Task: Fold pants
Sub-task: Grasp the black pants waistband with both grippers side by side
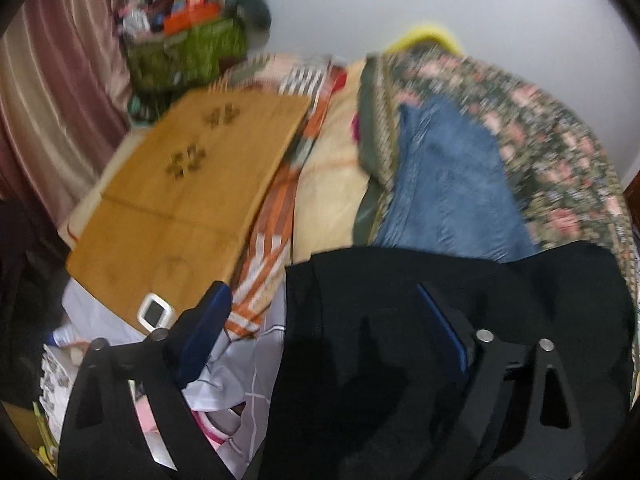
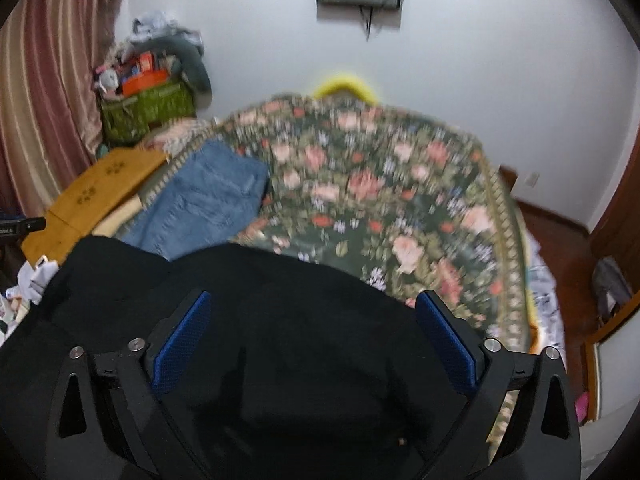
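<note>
Below both tools a pair of black pants [image 2: 280, 320] is seen spread over the near part of a bed, filling the 6 o'clock half of each view. In the right wrist view the right tool [image 2: 314, 334] is held above the dark cloth with its blue pads [image 2: 182, 344] set wide apart; no fabric is pinched between them, though whether the tips touch the cloth cannot be told. In the left wrist view the left tool [image 1: 326, 330] is likewise spread wide: one blue pad [image 1: 206, 330] is seen over pale bedding at 7 o'clock, the other over the black pants [image 1: 400, 340], whose left edge runs between the two fingers. Nothing is gripped there either.

Beyond the pants, toward 12 o'clock, a floral blanket [image 2: 380, 184] is laid over the bed, and folded blue jeans [image 2: 208, 200] are seen resting on it at about 10 o'clock in the right view. A flat wooden board [image 1: 180, 184] lies at 10 o'clock in the left view, with a small white device [image 1: 154, 312] on its near corner. A green basket [image 1: 188, 56] heaped with items stands by a striped curtain [image 1: 52, 96] at 11 o'clock. Both views are blurred
</note>
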### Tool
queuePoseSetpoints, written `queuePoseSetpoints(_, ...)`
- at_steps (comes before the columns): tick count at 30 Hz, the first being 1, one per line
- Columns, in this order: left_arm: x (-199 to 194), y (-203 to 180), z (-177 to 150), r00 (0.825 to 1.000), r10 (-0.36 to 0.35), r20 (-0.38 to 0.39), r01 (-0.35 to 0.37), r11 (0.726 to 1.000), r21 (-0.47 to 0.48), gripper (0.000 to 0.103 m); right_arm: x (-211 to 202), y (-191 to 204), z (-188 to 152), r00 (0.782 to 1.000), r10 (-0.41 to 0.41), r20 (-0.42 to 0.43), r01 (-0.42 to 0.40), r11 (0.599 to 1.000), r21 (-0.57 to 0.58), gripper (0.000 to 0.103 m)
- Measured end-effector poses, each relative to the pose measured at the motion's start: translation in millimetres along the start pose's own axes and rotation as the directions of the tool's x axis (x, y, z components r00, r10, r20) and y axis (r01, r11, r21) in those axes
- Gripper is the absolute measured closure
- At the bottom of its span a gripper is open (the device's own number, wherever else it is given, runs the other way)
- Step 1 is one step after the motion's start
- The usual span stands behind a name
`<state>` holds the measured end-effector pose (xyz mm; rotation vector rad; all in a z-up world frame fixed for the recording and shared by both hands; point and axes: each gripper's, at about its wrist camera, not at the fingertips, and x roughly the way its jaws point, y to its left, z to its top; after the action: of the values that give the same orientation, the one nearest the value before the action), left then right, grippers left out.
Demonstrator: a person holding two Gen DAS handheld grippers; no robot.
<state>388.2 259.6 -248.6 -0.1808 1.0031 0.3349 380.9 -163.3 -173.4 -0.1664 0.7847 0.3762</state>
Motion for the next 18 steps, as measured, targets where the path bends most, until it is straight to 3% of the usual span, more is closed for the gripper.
queuePoseSetpoints(4,53.6,1.7,2.6,0.993,0.023,-0.112,-0.024,1.000,-0.007,0.021,51.0,-9.6,8.8,0.993,-0.006,-0.120,0.005,1.000,-0.012,0.010)
queuePoseSetpoints(6,74.1,-0.7,3.3,0.987,0.018,-0.161,-0.019,1.000,-0.004,0.027,70.5,-14.1,12.9,0.987,-0.006,-0.158,0.002,1.000,-0.024,0.016)
queuePoseSetpoints(11,103.0,-14.6,6.5,0.980,-0.046,-0.196,0.047,0.999,-0.003,0.033,95.9,-10.2,24.8,0.985,0.022,-0.170,-0.036,0.996,-0.078,0.017)
queuePoseSetpoints(13,106.0,-18.9,7.6,0.978,-0.071,-0.196,0.072,0.997,-0.003,0.047,105.6,-3.3,25.8,0.982,0.021,-0.185,-0.044,0.992,-0.118,0.017)
queuePoseSetpoints(14,104.8,-18.6,7.8,0.979,-0.068,-0.192,0.069,0.998,-0.002,0.048,112.4,-2.5,27.2,0.983,0.024,-0.182,-0.048,0.991,-0.128,0.018)
queuePoseSetpoints(18,95.1,-21.5,5.3,0.987,-0.024,-0.160,0.028,0.999,0.026,0.086,117.9,-8.7,26.5,0.985,0.068,-0.157,-0.080,0.994,-0.069,0.021)
